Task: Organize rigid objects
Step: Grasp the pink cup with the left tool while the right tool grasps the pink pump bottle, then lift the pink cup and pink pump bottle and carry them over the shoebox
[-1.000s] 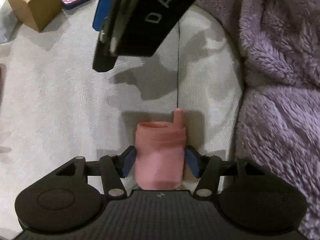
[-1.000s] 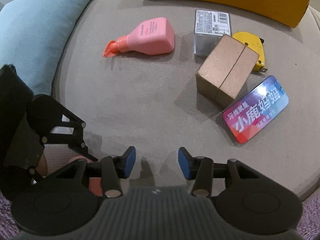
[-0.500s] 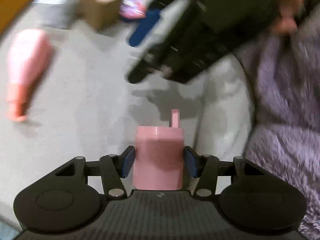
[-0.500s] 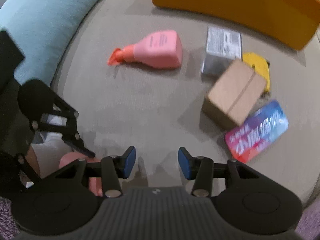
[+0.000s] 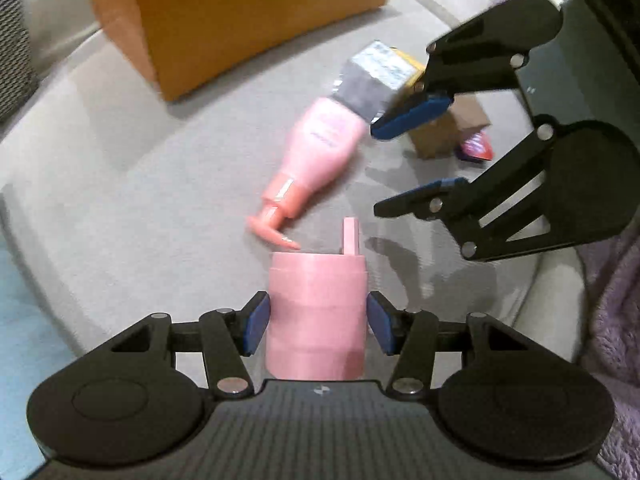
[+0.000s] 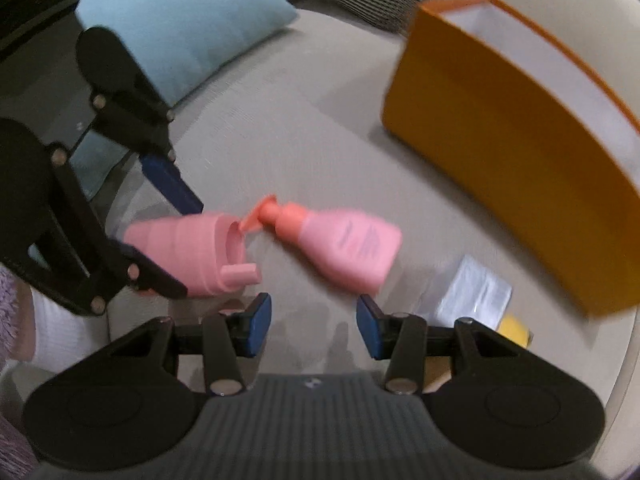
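My left gripper [image 5: 318, 322] is shut on a pink cup with a straw spout [image 5: 318, 312], held above the grey cushion; the cup also shows in the right wrist view [image 6: 192, 252], gripped on its side. My right gripper [image 6: 314, 326] is open and empty; in the left wrist view it [image 5: 416, 152] hovers at the right, jaws apart. A pink pump bottle [image 5: 316, 160] lies on the cushion between them, also in the right wrist view [image 6: 344, 248]. An orange box [image 6: 516, 144] stands open beyond it.
A silver packet [image 6: 472, 296], a yellow tape measure [image 6: 514, 330], a cardboard box [image 5: 448, 132] and a colourful tin [image 5: 474, 146] lie to the right of the bottle. A blue pillow [image 6: 180, 28] is at the far left, a purple blanket [image 5: 616, 312] at the right.
My left gripper swung left with the pink cup, from facing the blanket to facing the orange box. My right gripper also turned left, now over the pump bottle.
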### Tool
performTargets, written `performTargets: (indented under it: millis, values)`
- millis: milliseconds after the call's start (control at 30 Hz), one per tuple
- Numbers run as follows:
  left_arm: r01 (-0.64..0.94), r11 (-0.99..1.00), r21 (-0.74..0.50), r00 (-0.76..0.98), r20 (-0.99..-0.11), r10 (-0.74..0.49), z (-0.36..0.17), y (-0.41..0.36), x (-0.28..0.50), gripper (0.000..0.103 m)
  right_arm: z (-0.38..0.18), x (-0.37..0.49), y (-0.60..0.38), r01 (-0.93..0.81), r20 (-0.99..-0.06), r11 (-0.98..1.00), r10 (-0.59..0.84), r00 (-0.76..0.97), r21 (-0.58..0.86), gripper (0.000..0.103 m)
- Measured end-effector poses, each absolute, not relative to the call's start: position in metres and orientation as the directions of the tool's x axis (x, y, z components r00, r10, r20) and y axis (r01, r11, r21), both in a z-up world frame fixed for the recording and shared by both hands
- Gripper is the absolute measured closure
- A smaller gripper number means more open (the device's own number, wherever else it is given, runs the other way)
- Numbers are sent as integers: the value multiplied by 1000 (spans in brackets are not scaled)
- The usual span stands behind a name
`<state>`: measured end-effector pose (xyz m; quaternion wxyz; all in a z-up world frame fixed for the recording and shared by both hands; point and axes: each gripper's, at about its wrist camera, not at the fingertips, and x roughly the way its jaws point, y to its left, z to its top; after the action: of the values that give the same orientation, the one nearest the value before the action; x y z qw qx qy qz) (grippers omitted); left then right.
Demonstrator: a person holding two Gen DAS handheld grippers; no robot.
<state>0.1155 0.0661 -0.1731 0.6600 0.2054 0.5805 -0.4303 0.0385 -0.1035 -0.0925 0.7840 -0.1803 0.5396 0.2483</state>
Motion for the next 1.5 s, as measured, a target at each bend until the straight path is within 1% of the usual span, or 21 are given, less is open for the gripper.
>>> performTargets:
  millis: [233,300,433,767,900,933,967,1033,1100,1300,1500]
  values:
    - [789,573,-220,-41,-950,-308,-174,71,118,42,-85,50,-85,-763,-928,633,192,318,-131,53]
    - [781,582,-226,-46,-951,-307,-175,73,118,42,-87,55,-79,-799,-933,584,189,307,-145,50]
    - [767,594,-241,-57,-949,-311,-174,75,121,41,-93,70,-68,-863,-945,477,169,278,-168,50]
    - [740,620,-259,-51,-942,-333,-177,80,114,41,-114,78,-40,-950,-972,286,155,175,-125,51]
    - [729,629,-271,-48,-936,-348,-172,88,118,41,-123,89,-39,-948,-979,312,160,123,-68,58]
    - [730,627,-271,-48,-936,-349,-173,89,118,41,-124,91,-40,-944,-981,328,161,107,-49,62]
    - [730,627,-271,-47,-936,-349,-173,90,118,41,-123,93,-41,-937,-981,349,169,96,-31,68]
    - [724,633,-274,-49,-936,-349,-175,87,123,40,-119,93,-45,-920,-977,390,178,119,-41,73]
    - [710,645,-283,-56,-935,-349,-177,86,126,39,-115,99,-51,-891,-972,451,180,152,-55,76]
    - [713,649,-265,-50,-942,-331,-177,75,128,38,-92,116,-85,-724,-940,689,245,237,-3,77]
    - [710,656,-256,24,-922,-386,-171,79,132,38,-79,109,-120,-541,-879,837,314,359,77,77]
